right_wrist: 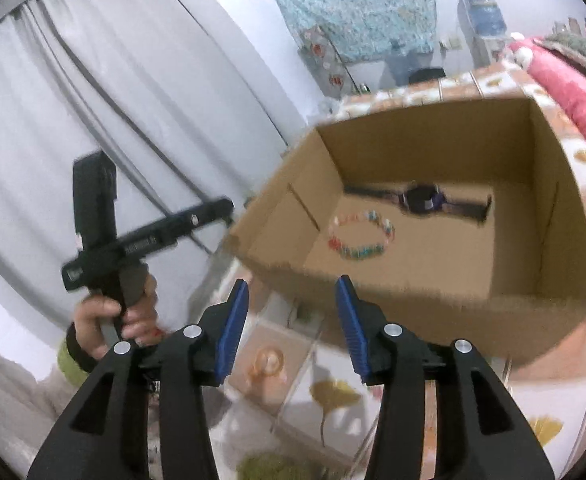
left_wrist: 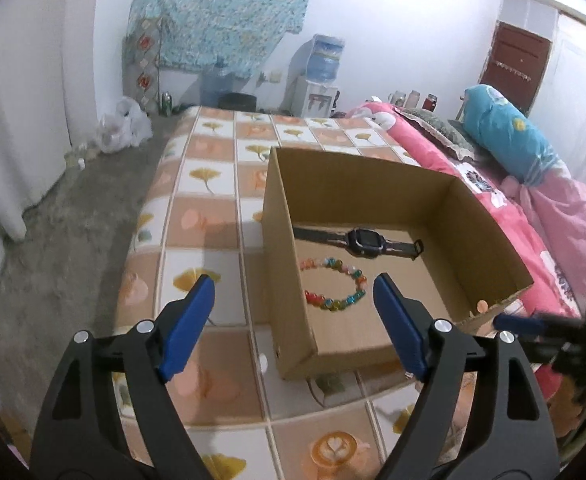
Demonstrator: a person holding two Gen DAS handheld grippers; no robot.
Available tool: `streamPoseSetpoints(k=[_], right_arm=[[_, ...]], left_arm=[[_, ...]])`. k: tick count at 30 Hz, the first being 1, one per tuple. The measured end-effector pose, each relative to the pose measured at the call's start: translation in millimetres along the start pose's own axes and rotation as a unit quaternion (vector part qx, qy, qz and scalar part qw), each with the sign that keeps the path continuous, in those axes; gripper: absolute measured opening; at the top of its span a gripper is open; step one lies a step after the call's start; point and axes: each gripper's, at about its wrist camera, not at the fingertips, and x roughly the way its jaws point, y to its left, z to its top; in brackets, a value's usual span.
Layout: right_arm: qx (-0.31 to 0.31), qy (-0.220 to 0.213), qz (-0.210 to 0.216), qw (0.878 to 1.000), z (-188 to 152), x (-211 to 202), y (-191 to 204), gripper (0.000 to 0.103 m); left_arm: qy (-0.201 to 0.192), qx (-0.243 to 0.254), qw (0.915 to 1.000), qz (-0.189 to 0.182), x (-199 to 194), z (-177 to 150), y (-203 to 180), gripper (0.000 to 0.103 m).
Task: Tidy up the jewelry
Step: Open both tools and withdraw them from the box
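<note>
- Sitting in the box (left_wrist: pixel 285 240), frame centre: bead bracelet (left_wrist: pixel 335 284) with the watch (left_wrist: pixel 359 241) just above it, apart.
- Left gripper (left_wrist: pixel 293 304) wide, empty, lower frame, near box corner.
- Right gripper (right_wrist: pixel 291 312) part open, empty, below box edge.
- Hand (right_wrist: pixel 113 316) lower left in right view.

Open box (left_wrist: pixel 285 280) sits on the bed (left_wrist: pixel 213 208), near its front edge. Inside: watch (left_wrist: pixel 359 241) lies across the back of the box floor, bead bracelet (left_wrist: pixel 335 283) flat just in front of it, not touching afaict. Bedding pile (left_wrist: pixel 505 140) runs along the right of the box, floor (left_wrist: pixel 73 220) to the left.
</note>
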Motion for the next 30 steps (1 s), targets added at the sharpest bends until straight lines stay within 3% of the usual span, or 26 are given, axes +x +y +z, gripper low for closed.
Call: streamPoseSetpoints(k=[8,18,25,30], right_arm=[[0.048,0.038,-0.021,0.998,-25,18,-19,0.045],[0.074,0.039,-0.07,0.994,-17,22,-45,0.045],[0.093,0.023,-0.064,0.993,-13,16,-59,0.045],[0.097,0.02,-0.053,0.994,-15,10,-63,0.045]], left_arm=[[0.011,-0.022,0.9993,-0.029,3,-15,4,0.079],[0.051,-0.089,0.9904,-0.093,33,-22,14,0.079],[0.059,-0.094,0.9863,-0.122,43,-24,8,0.079],[0.062,-0.095,0.9861,-0.122,51,-24,5,0.079]])
